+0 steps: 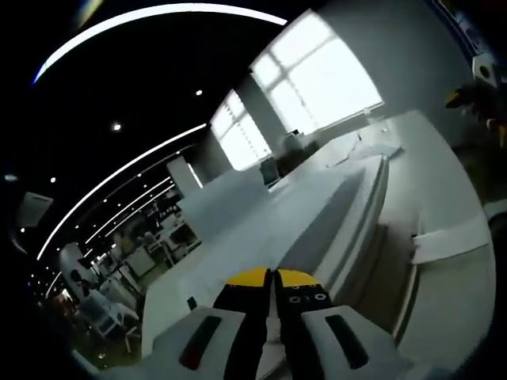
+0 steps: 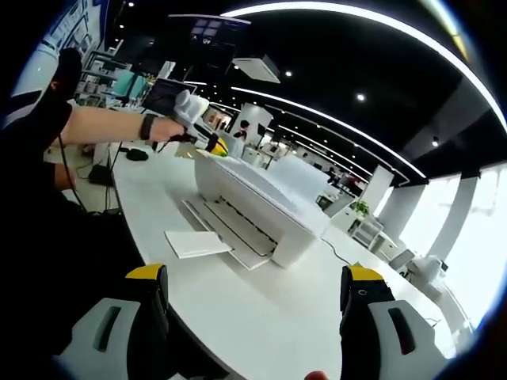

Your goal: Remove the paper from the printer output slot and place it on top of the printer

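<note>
Right gripper view: paper flat on the pulled-out output tray, at the front foot of the white printer. Not yet lifted, not yet touched; juts past the tray's end over the desk.

Right tongs released, jaws spread wide, hanging near the sheet but apart from it. Left tongs clenched, yellow tips pressed together with nothing seen between them, poised above one end of the printer's top and held up by the person's hand.

Likely troubles from here:
- Pinching only a corner or the near edge: a single thin sheet probably droops, folds or creases under the jaws.
- Coming down too steeply: risks pressing the paper against the tray and bending the tray's thin extension, or pushing the sheet back toward the slot.
- Closing too lightly: may let the sheet slip out and slide off the desk edge nearby.
- Carrying it up too fast: could let it flap and land skewed, or overhang the smooth lid and glide off.
- Leaving the clenched tongs over the lid: may crowd the landing spot and invite a collision between the two tools.

Writing: none legible. No brand mark or label made out on the printer, the sheet or either tool; too small or blurred to say more.
</note>
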